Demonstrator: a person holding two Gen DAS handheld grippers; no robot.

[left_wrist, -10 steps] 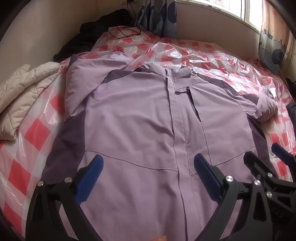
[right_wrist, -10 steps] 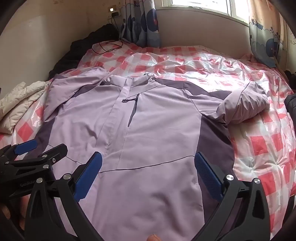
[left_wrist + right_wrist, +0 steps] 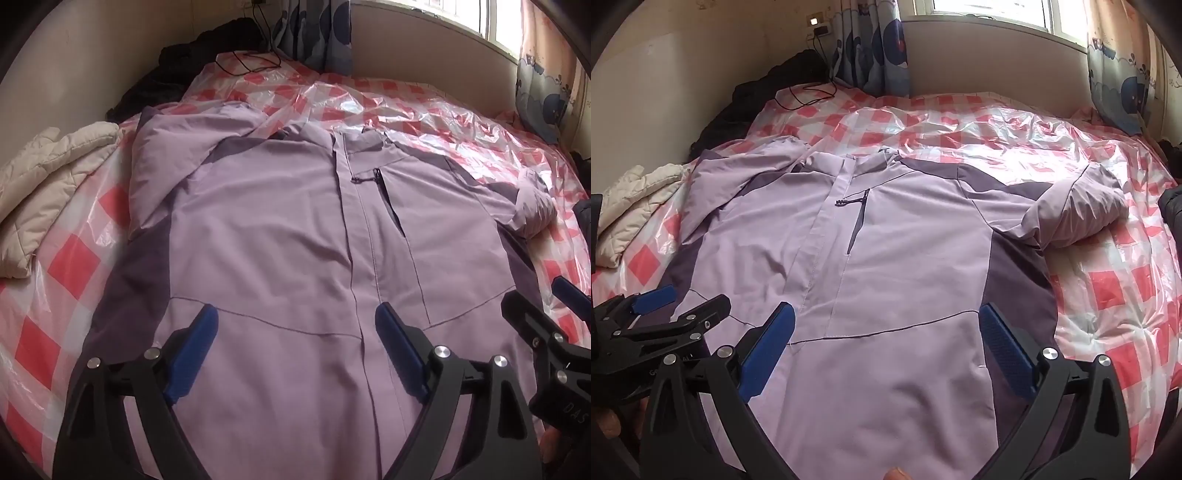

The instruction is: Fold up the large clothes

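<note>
A large lilac jacket (image 3: 280, 236) with dark purple side panels lies front up and spread flat on the bed, collar toward the far wall; it also shows in the right wrist view (image 3: 908, 266). Its left sleeve (image 3: 173, 147) lies folded beside the body, its right sleeve (image 3: 1078, 206) bunched at the right. My left gripper (image 3: 295, 325) is open and empty above the lower left front. My right gripper (image 3: 886, 325) is open and empty above the lower right front. Each gripper shows at the edge of the other's view (image 3: 546, 332) (image 3: 676, 310).
The bed has a red-and-white checked cover (image 3: 1108, 288) under clear plastic. A cream quilted blanket (image 3: 48, 184) lies at the left edge. Dark clothes (image 3: 753, 103) and a black cable (image 3: 809, 92) lie at the far left corner. Curtains (image 3: 871, 44) hang by the window.
Both grippers have drawn back and risen slightly, so the jacket sits a little lower and farther in view. Both stay open; the jacket has not moved.
</note>
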